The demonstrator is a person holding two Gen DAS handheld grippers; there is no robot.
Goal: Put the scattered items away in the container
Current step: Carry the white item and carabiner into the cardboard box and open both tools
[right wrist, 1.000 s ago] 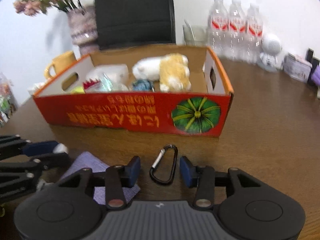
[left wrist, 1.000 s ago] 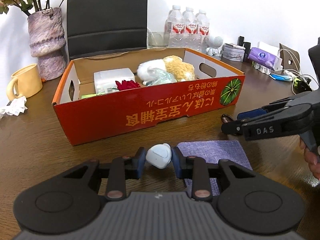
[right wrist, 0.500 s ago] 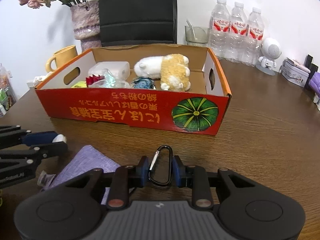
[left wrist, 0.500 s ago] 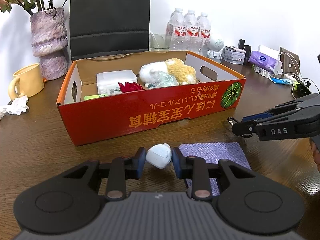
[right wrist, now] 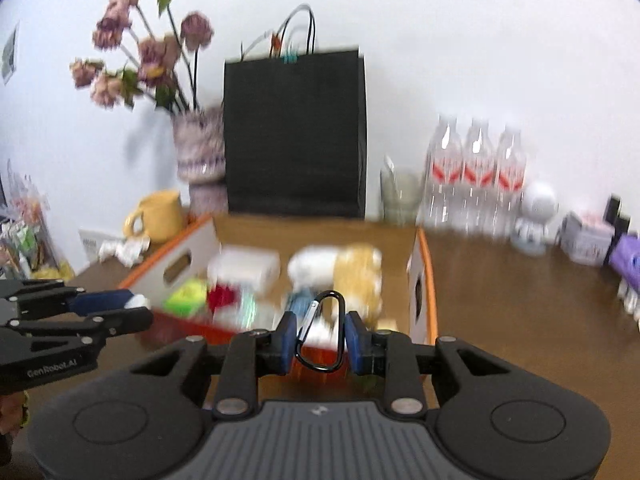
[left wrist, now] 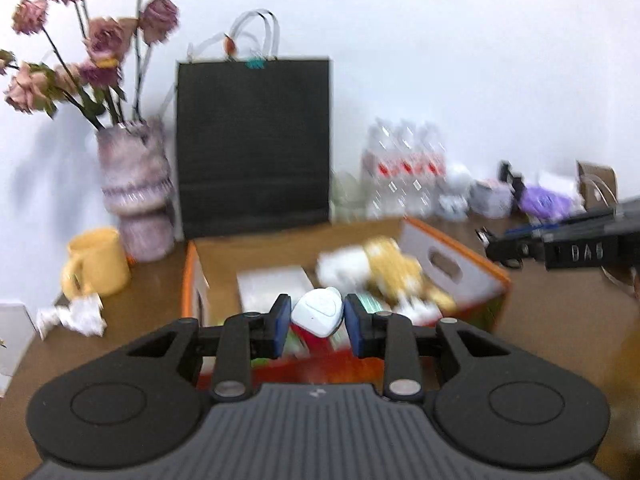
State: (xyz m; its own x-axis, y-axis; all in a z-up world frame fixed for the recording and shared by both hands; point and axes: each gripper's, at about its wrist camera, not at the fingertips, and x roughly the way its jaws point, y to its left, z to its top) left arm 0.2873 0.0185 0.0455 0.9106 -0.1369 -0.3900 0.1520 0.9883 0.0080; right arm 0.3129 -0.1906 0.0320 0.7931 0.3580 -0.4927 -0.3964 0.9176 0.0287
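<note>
The box [right wrist: 422,276], orange-rimmed cardboard, sits on the brown table [right wrist: 520,300] in front of a black bag [right wrist: 294,132] and holds a plush toy [right wrist: 340,268], a white case [right wrist: 246,266], something red [right wrist: 222,294] and something green [right wrist: 186,298]; the blur hides finer detail. The left gripper [left wrist: 317,322] is clenched on a small white pod [left wrist: 318,312], held up in the air in front of the box's near side. The right gripper [right wrist: 320,338] grips a black carabiner [right wrist: 322,330] between its blue pads [right wrist: 288,340], also lifted clear of the table at the box's near wall. Each gripper shows at the edge of the other's view, side by side. A vase [left wrist: 134,192] of dried flowers, a yellow mug [left wrist: 96,262] and crumpled paper [left wrist: 74,316] stand left of the box, three bottles [right wrist: 476,176] to its right.
</note>
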